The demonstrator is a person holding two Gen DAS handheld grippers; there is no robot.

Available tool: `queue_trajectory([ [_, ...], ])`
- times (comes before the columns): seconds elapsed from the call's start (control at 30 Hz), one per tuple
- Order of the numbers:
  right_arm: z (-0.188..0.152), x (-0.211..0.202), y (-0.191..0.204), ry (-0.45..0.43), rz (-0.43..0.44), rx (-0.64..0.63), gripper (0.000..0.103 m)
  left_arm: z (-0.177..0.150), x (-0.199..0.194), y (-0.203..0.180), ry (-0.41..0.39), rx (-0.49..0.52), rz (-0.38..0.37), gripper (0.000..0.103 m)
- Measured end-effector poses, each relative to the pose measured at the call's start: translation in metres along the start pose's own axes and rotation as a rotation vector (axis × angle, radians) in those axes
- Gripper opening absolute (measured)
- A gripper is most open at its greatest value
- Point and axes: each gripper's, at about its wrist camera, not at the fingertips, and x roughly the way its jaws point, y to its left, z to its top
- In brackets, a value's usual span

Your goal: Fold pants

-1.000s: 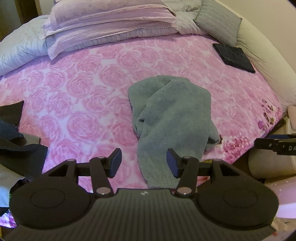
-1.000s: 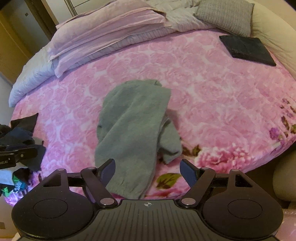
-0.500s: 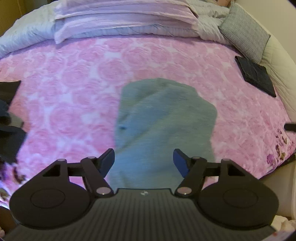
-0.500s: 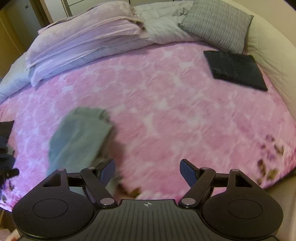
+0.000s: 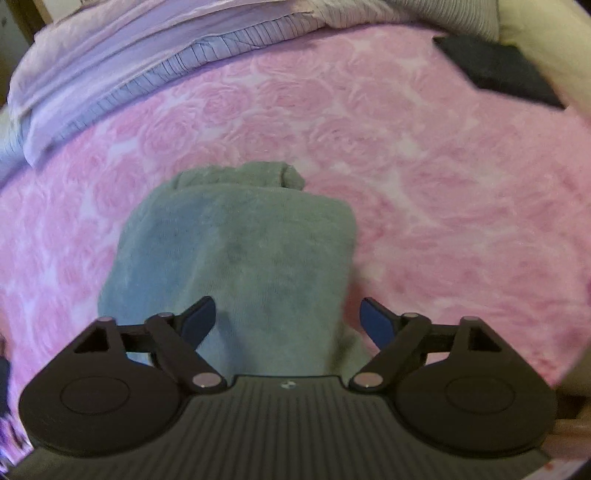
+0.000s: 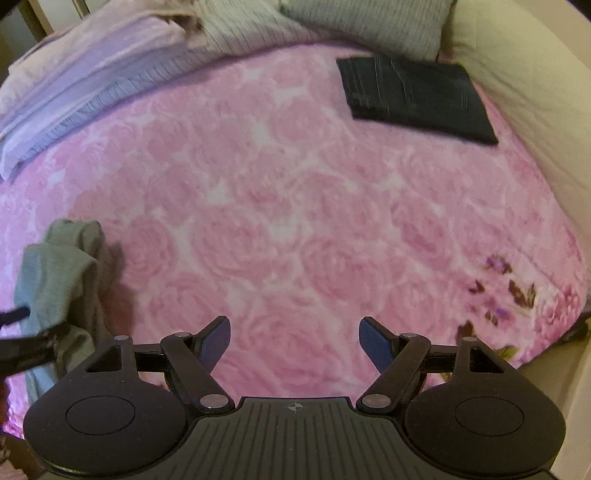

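Left wrist view. At the far left, folded lilac bedding (image 5: 110, 66) is stacked along the head of the bed. The pink rose-patterned blanket (image 5: 424, 166) covers the mattress across the whole frame. The gray pants (image 5: 240, 251) lie in a loose heap at lower centre of the blanket, with a rolled edge at the far end and the near end running under the tool. The left gripper (image 5: 286, 319) hangs over the near part of the pants; its jaws stand moderately wide and are closing slightly, with gray cloth seen in the gap between the 2 blue pads, neither of which presses on it. At upper right, a dark folded garment (image 5: 495, 70) lies near the cream bed edge (image 5: 535, 29).

Right wrist view. At the left edge, the gray pants (image 6: 55, 277) appear bunched, with a dark part of the other tool crossing in front of them. The right gripper (image 6: 294, 338) is centred over bare blanket, just beside the pants but apart from them; its jaws stand wide with nothing between. At upper right, the dark folded garment (image 6: 413, 96) lies flat below a gray pillow (image 6: 369, 22).
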Motion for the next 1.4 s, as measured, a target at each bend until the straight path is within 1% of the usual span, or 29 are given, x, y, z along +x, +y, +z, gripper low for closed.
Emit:
queue_trajectory([
  [0.03,-0.002,0.006,0.002,0.016,0.004,-0.001,0.074,0.000,0.007,0.000,0.011,0.020,0.025,0.036],
  [0.07,-0.002,0.010,0.004,0.025,0.009,-0.002,0.074,-0.002,0.010,0.005,0.012,0.024,0.033,0.024],
  [0.1,-0.002,0.016,0.006,0.033,0.017,-0.005,0.074,-0.004,0.008,0.014,0.006,0.007,0.024,0.009],
  [0.13,-0.002,0.021,0.011,0.042,0.025,-0.011,0.074,-0.007,-0.001,0.028,-0.012,-0.029,0.015,0.009],
  [0.17,-0.001,0.024,0.015,0.050,0.034,-0.020,0.074,-0.011,-0.012,0.044,-0.035,-0.057,0.029,0.009],
  [0.2,0.000,0.028,0.019,0.055,0.048,-0.032,0.074,-0.015,-0.028,0.062,-0.062,-0.086,0.064,0.008],
  [0.23,0.001,0.030,0.024,0.056,0.060,-0.041,0.074,-0.021,-0.045,0.086,-0.086,-0.134,0.115,0.008],
  [0.27,0.002,0.033,0.030,0.055,0.073,-0.051,0.074,-0.026,-0.060,0.111,-0.092,-0.192,0.156,0.008],
  [0.37,0.009,0.046,0.052,0.058,0.119,-0.072,0.074,-0.050,-0.097,0.188,-0.076,-0.382,0.260,0.008],
  [0.43,0.017,0.055,0.070,0.053,0.158,-0.082,0.074,-0.068,-0.115,0.227,-0.056,-0.431,0.362,0.008],
  [0.5,0.026,0.064,0.092,0.043,0.197,-0.088,0.074,-0.083,-0.127,0.255,-0.040,-0.480,0.441,0.008],
  [0.53,0.033,0.068,0.103,0.032,0.225,-0.086,0.074,-0.091,-0.133,0.269,-0.035,-0.512,0.473,0.008],
  [0.6,0.044,0.076,0.124,0.019,0.270,-0.081,0.074,-0.103,-0.141,0.292,-0.023,-0.567,0.511,0.008],
  [0.67,0.056,0.086,0.150,0.009,0.321,-0.086,0.074,-0.115,-0.146,0.308,-0.010,-0.611,0.525,0.008],
  [0.73,0.068,0.101,0.175,0.012,0.364,-0.079,0.074,-0.121,-0.144,0.311,0.007,-0.614,0.525,0.008],
  [0.8,0.082,0.124,0.199,0.052,0.423,-0.010,0.074,-0.124,-0.138,0.311,0.017,-0.611,0.515,0.008],
  [0.87,0.091,0.147,0.216,0.098,0.450,0.096,0.074,-0.130,-0.132,0.314,0.025,-0.623,0.496,0.008],
  [0.9,0.094,0.160,0.222,0.128,0.456,0.152,0.074,-0.133,-0.131,0.315,0.028,-0.629,0.486,0.008],
  [0.97,0.098,0.190,0.239,0.219,0.456,0.252,0.074,-0.135,-0.122,0.324,0.037,-0.627,0.465,0.008],
  [1.03,0.097,0.220,0.249,0.344,0.449,0.338,0.073,-0.134,-0.113,0.333,0.040,-0.616,0.447,0.008],
  [1.07,0.095,0.229,0.254,0.391,0.448,0.372,0.064,-0.130,-0.108,0.340,0.040,-0.608,0.436,0.008],
  [1.1,0.098,0.229,0.257,0.385,0.433,0.386,0.023,-0.126,-0.105,0.346,0.038,-0.604,0.426,0.008],
  [1.13,0.103,0.226,0.260,0.376,0.449,0.394,0.014,-0.120,-0.102,0.352,0.031,-0.603,0.412,0.008],
  [1.2,0.112,0.214,0.258,0.341,0.529,0.468,0.011,-0.107,-0.096,0.364,0.013,-0.588,0.401,0.008],
  [1.23,0.120,0.203,0.258,0.307,0.571,0.495,0.010,-0.099,-0.094,0.369,0.002,-0.571,0.405,0.008],
  [1.3,0.142,0.174,0.265,0.191,0.642,0.498,0.010,-0.080,-0.094,0.383,-0.037,-0.538,0.415,0.008],
  [1.33,0.158,0.153,0.270,0.102,0.686,0.487,0.010,-0.069,-0.096,0.391,-0.059,-0.522,0.419,0.008],
  [1.4,0.187,0.118,0.278,-0.036,0.765,0.493,0.010,-0.041,-0.102,0.410,-0.119,-0.489,0.433,0.008],
])
